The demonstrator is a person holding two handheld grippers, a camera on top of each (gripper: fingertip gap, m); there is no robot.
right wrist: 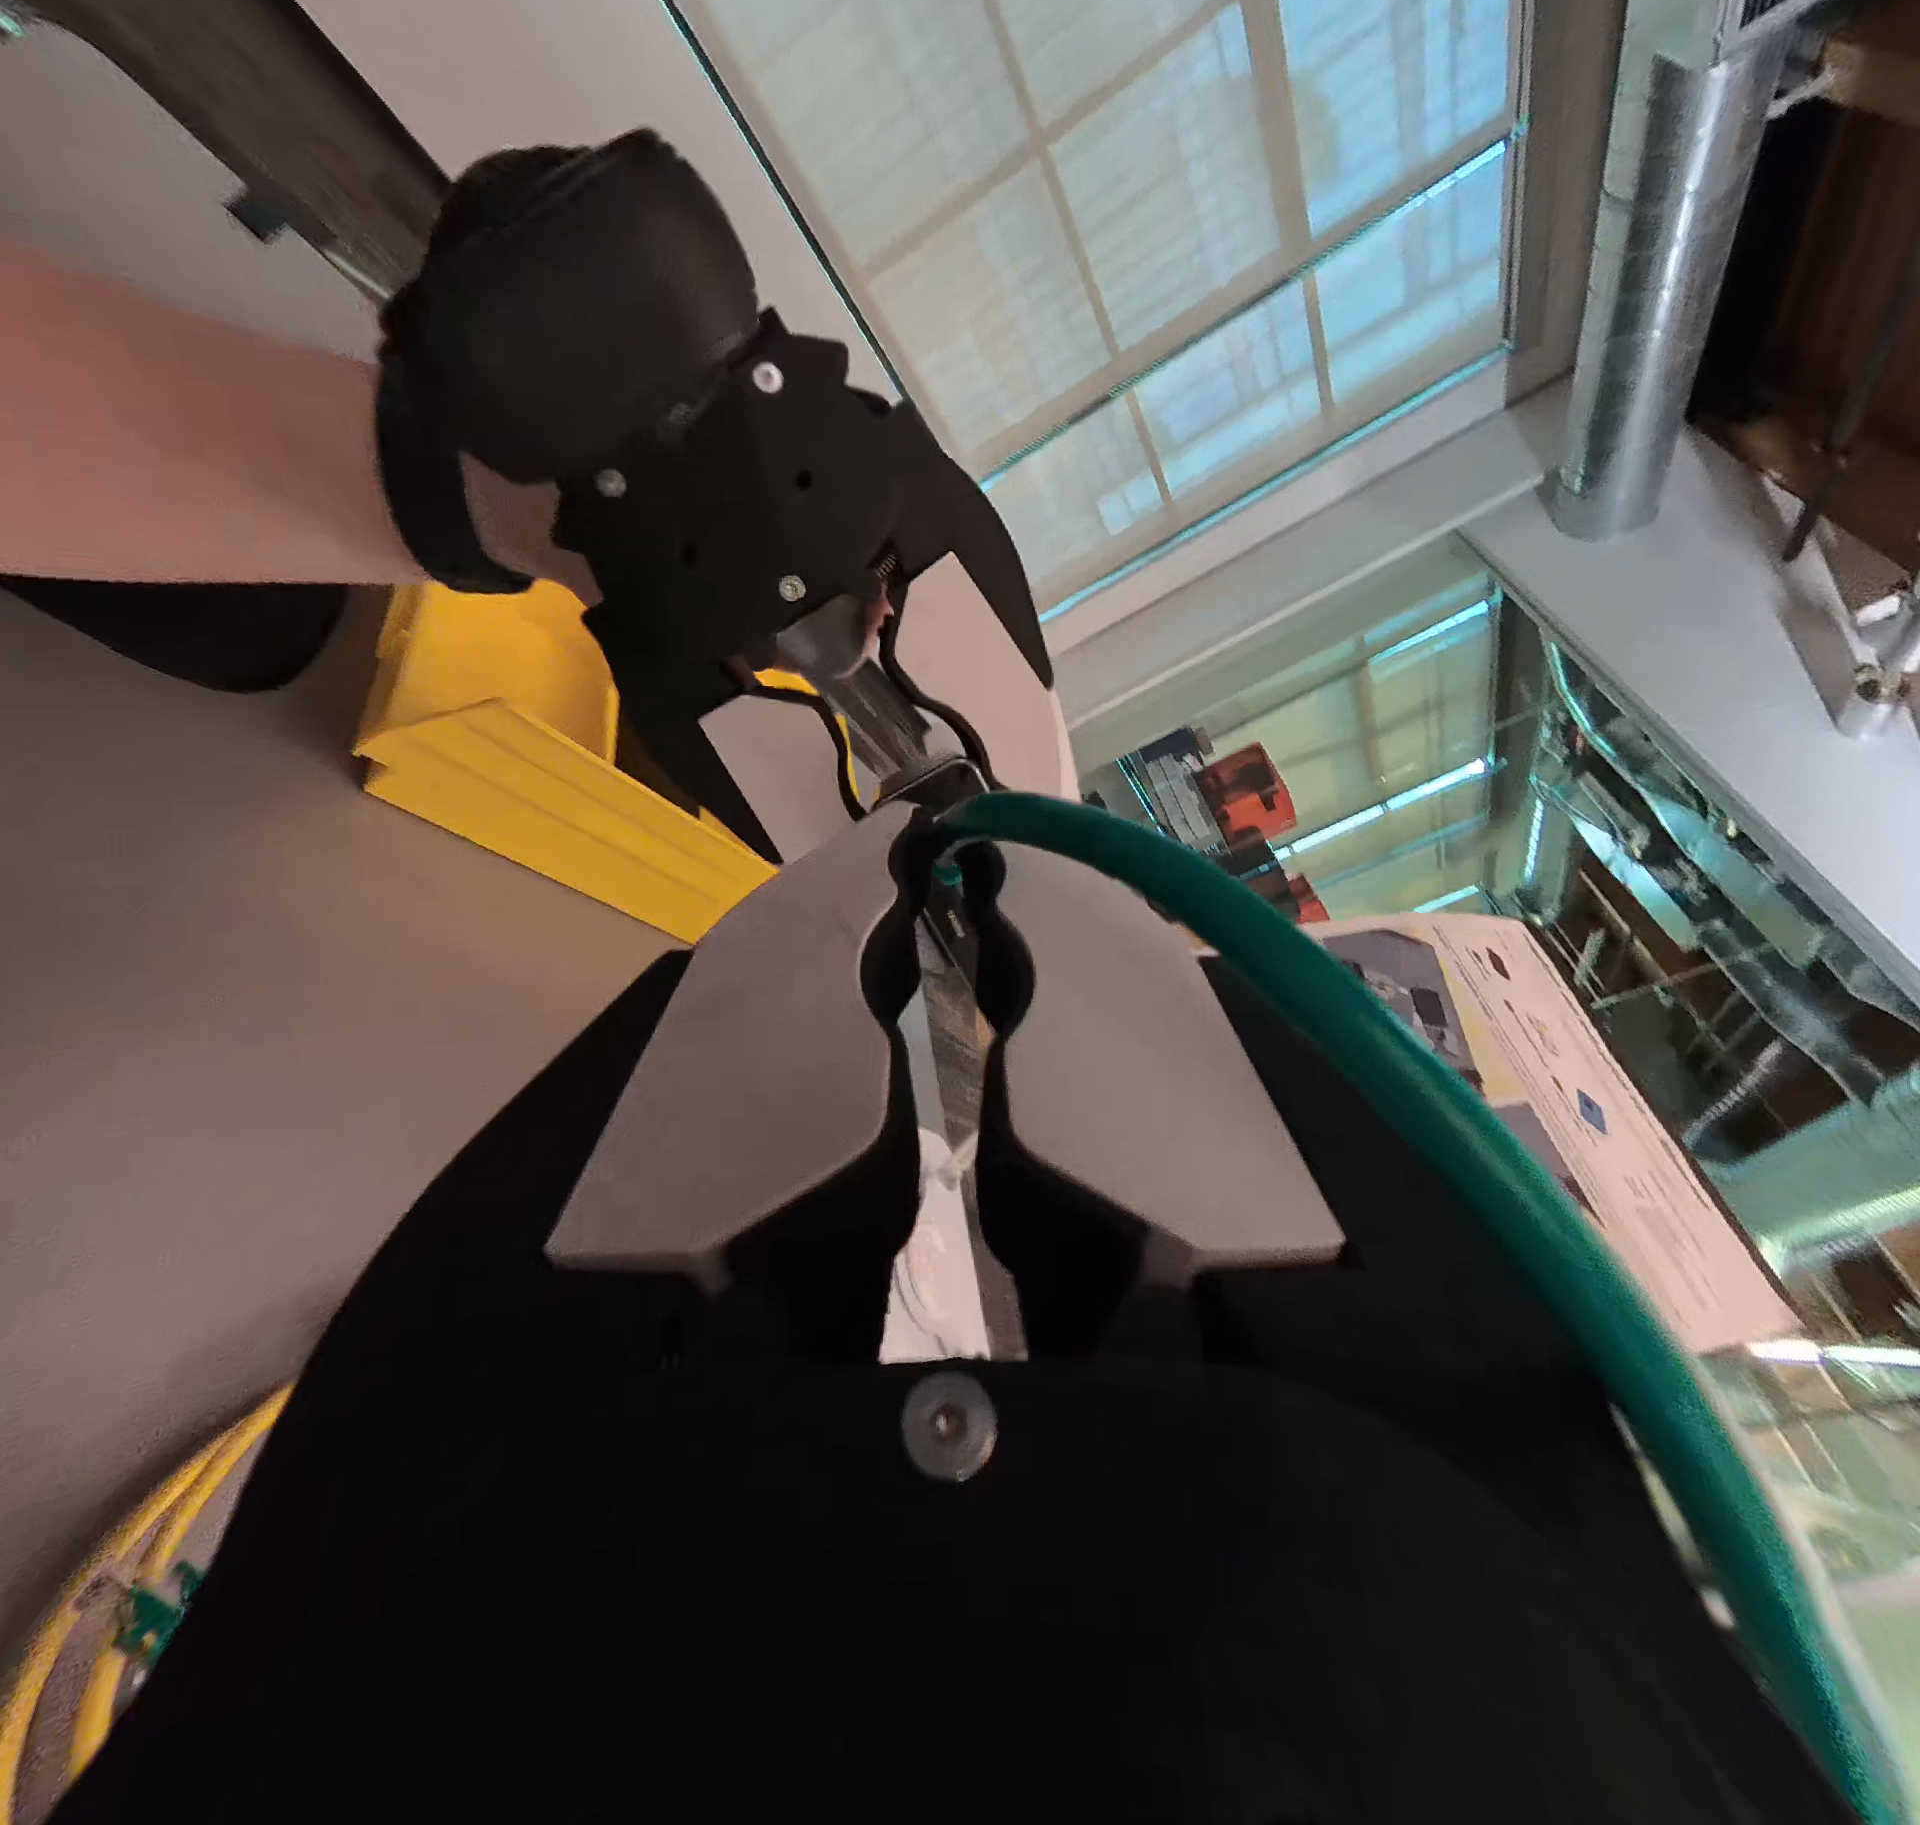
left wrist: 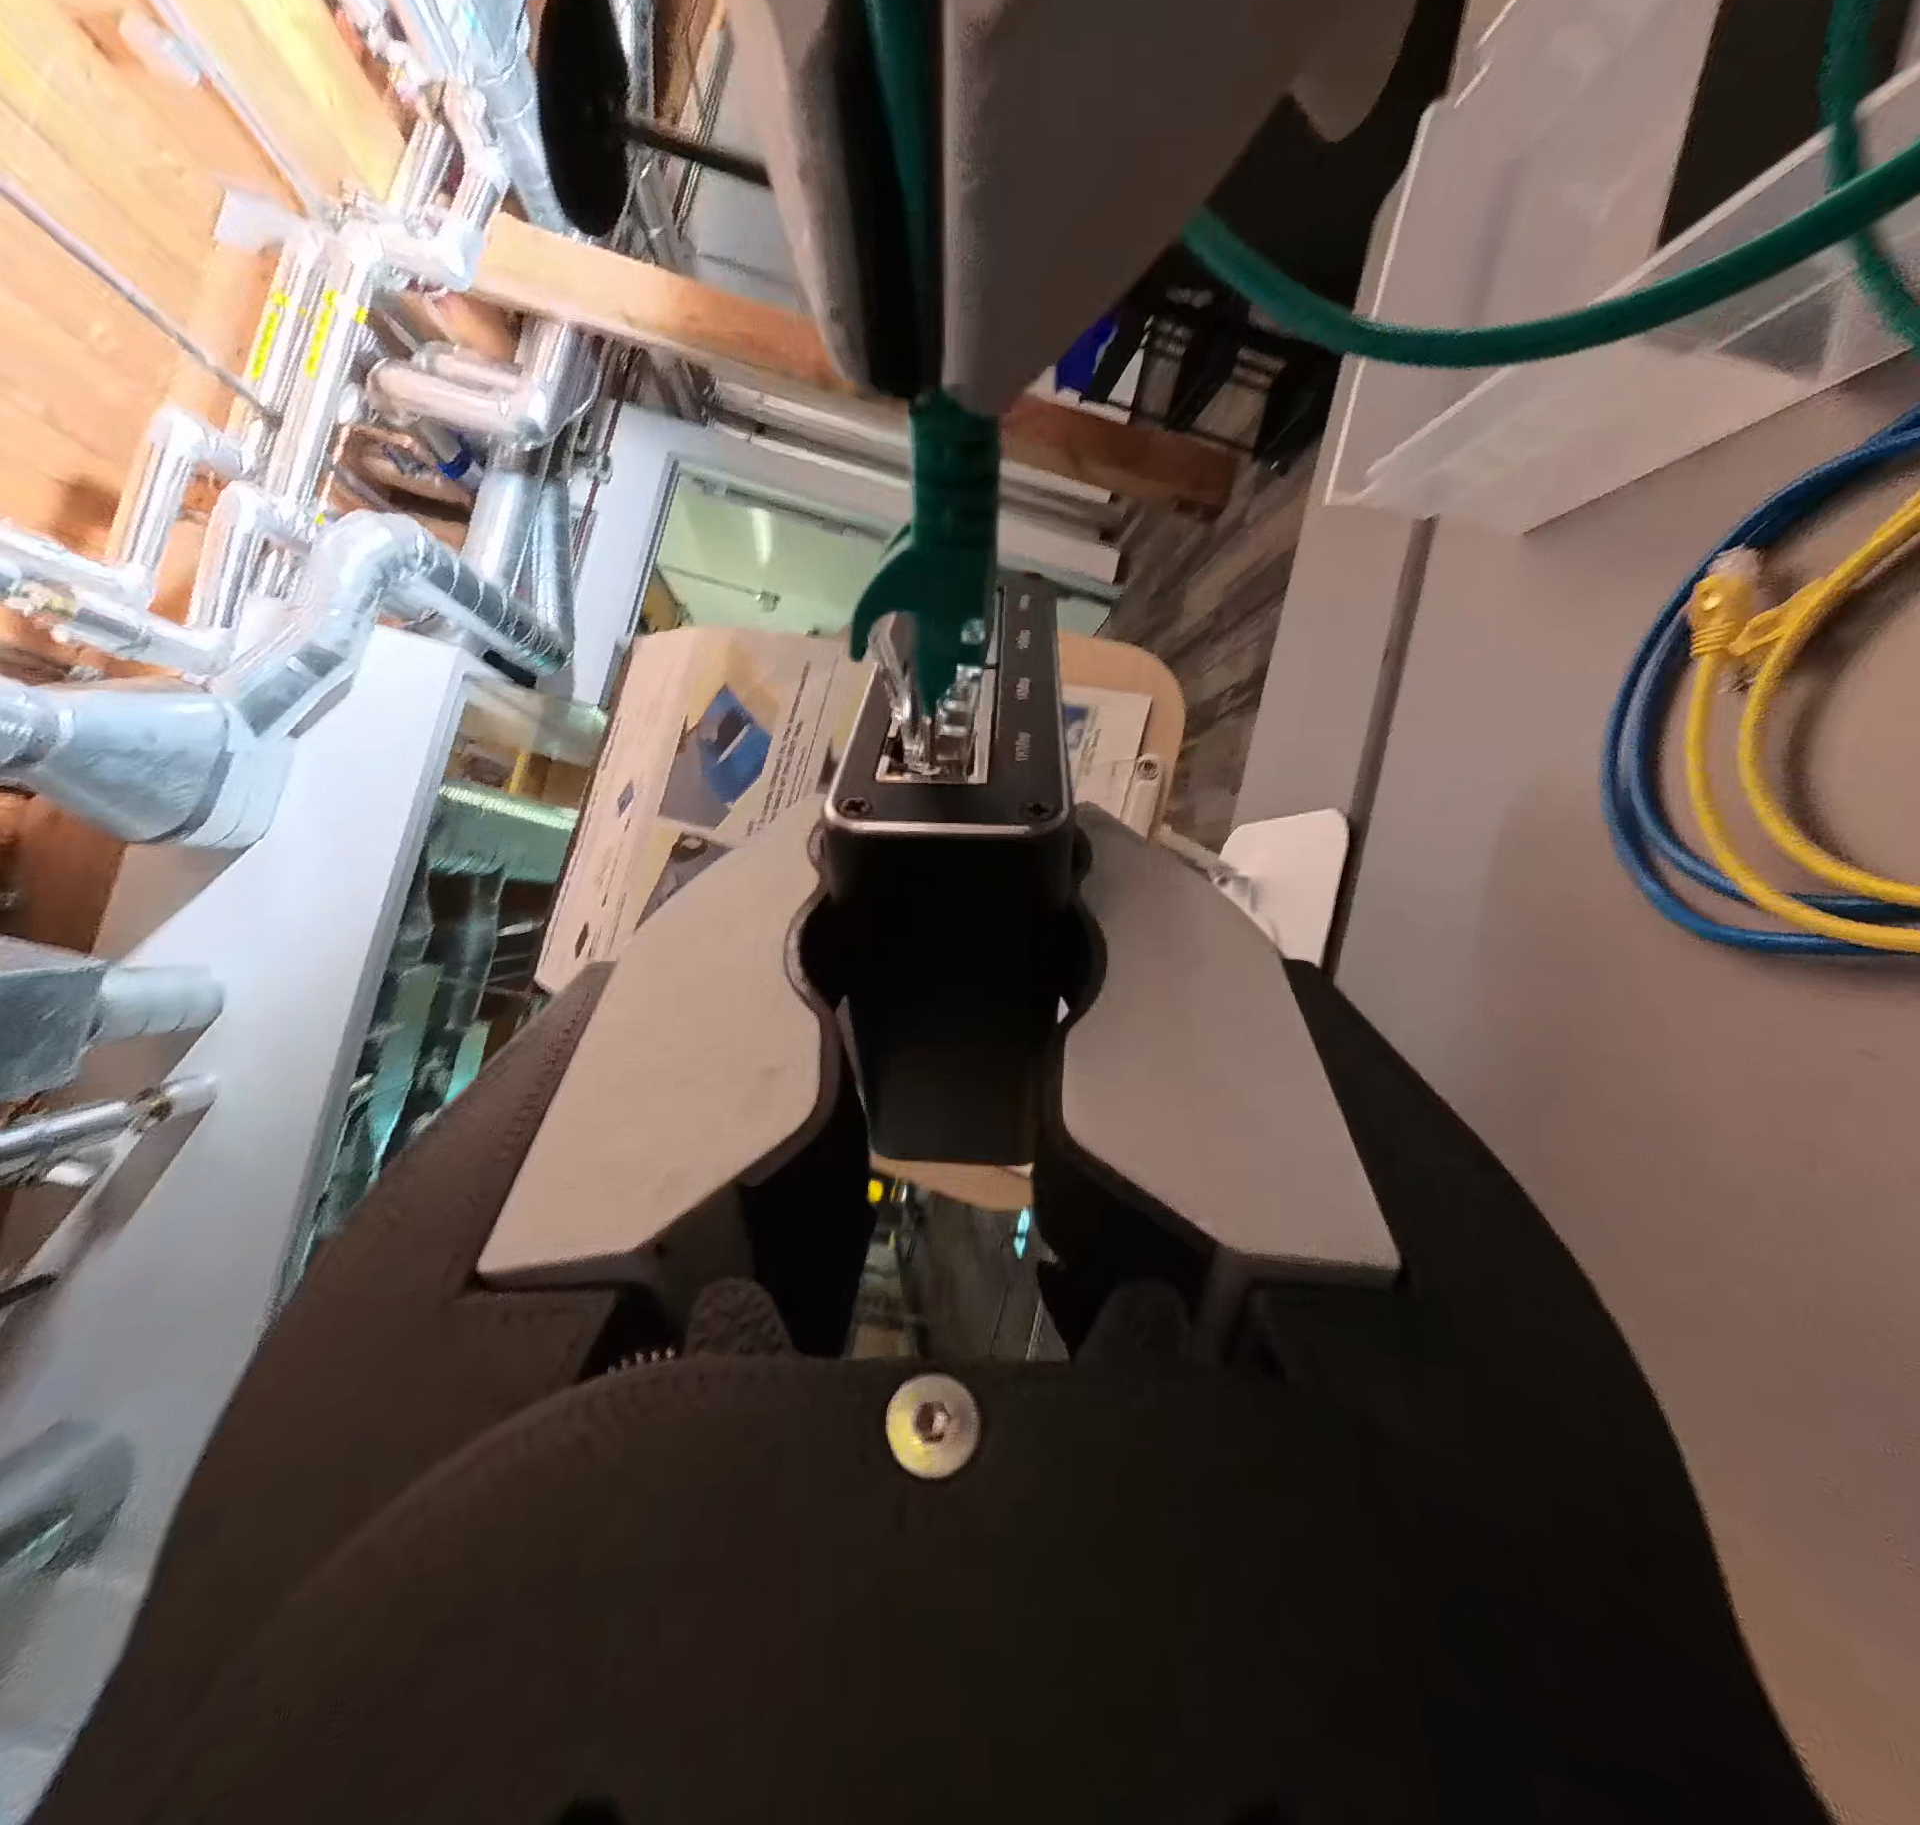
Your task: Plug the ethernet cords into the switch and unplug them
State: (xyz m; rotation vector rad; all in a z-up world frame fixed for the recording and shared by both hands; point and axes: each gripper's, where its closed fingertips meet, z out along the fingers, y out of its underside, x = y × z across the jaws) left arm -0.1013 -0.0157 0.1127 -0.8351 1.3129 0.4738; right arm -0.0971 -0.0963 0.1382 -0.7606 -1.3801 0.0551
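Note:
My left gripper (left wrist: 948, 840) is shut on the black switch (left wrist: 951, 944) and holds it in the air, port row facing away from the camera. The green cord's plug (left wrist: 940, 570) stands end-on at the ports, its clear tip touching them; I cannot tell if it is seated. My right gripper (right wrist: 948, 861) is shut on the green cord (right wrist: 1351, 1027) just behind the plug, which its fingers hide. It shows at the top of the left wrist view (left wrist: 940, 393). The left gripper (right wrist: 904, 736) and switch (right wrist: 883, 715) lie just beyond it.
Blue and yellow cords (left wrist: 1714, 840) lie coiled on the grey table at the right, with a loose yellow plug (left wrist: 1720, 612). A clear plastic bin (left wrist: 1558, 373) is behind them. A yellow bin (right wrist: 540, 767), a person's forearm (right wrist: 156, 425) and a printed white box (right wrist: 1558, 1100) are nearby. The left gripper's tips are roughly 8 cm from the right gripper's.

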